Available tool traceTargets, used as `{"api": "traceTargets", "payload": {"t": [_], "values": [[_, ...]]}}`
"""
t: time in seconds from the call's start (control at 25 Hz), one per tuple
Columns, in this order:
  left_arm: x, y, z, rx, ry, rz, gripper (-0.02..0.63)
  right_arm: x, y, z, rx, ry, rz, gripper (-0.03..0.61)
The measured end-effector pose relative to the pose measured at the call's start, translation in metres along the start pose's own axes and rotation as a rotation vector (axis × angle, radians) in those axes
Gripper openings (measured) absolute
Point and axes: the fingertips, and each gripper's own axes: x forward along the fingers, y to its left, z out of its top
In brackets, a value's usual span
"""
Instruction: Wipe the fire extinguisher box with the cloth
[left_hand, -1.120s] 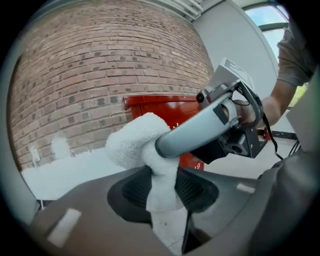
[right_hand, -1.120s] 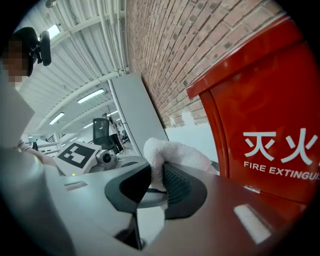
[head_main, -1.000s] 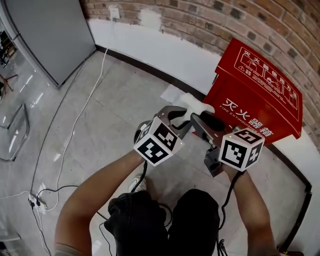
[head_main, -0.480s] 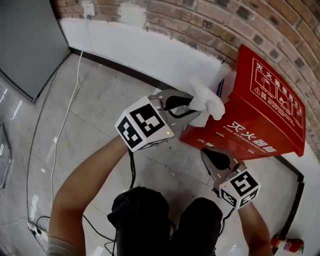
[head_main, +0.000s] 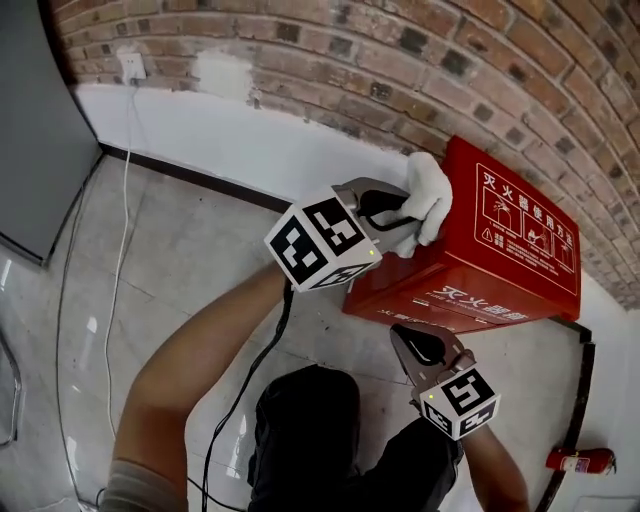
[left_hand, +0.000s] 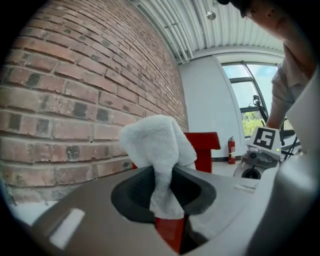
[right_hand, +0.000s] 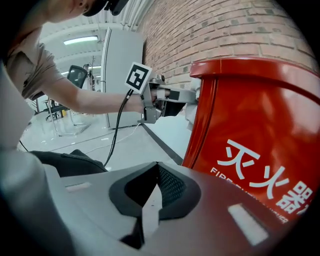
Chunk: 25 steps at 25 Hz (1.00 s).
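Fire extinguisher box (head_main: 500, 240) against brick wall (head_main: 400, 50), long axis along it, lid facing up. Left gripper (head_main: 400, 215) clamps white cloth (head_main: 428, 195) on box's top left corner — right gripper (head_main: 408, 340) closed, empty, just before box front.

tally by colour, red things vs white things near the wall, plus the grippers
red: 2 (fire extinguisher box, fire extinguisher on the floor)
white: 1 (cloth, clamped in the left gripper)
grippers: 2 (left gripper, right gripper, shut and empty)
total: 5
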Motion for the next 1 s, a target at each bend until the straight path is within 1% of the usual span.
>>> {"api": "traceTargets", "payload": {"t": [0.16,0.28,0.44,0.6,0.76,1.0], "values": [[0.02,0.038,0.001,-0.01,0.006,0.076,0.09,-0.003,-0.007,0.006,0.014,-0.005,-0.054,0.025],[0.035,0.062,-0.003,-0.027,0.015,0.117,0.09,-0.01,-0.011,0.002,0.051,-0.007,-0.084,0.025],[0.057,0.088,-0.018,-0.033,0.055,0.158,0.09,-0.017,-0.016,-0.012,0.105,0.01,-0.122,0.025],[0.075,0.101,-0.046,-0.019,0.119,0.185,0.089,-0.019,-0.02,-0.026,0.139,0.028,-0.147,0.025],[0.073,0.096,-0.074,-0.047,0.131,0.18,0.087,-0.017,-0.02,-0.038,0.156,0.042,-0.149,0.025],[0.055,0.057,-0.108,-0.063,0.167,0.09,0.087,0.001,-0.009,-0.048,0.154,0.049,-0.097,0.025]]}}
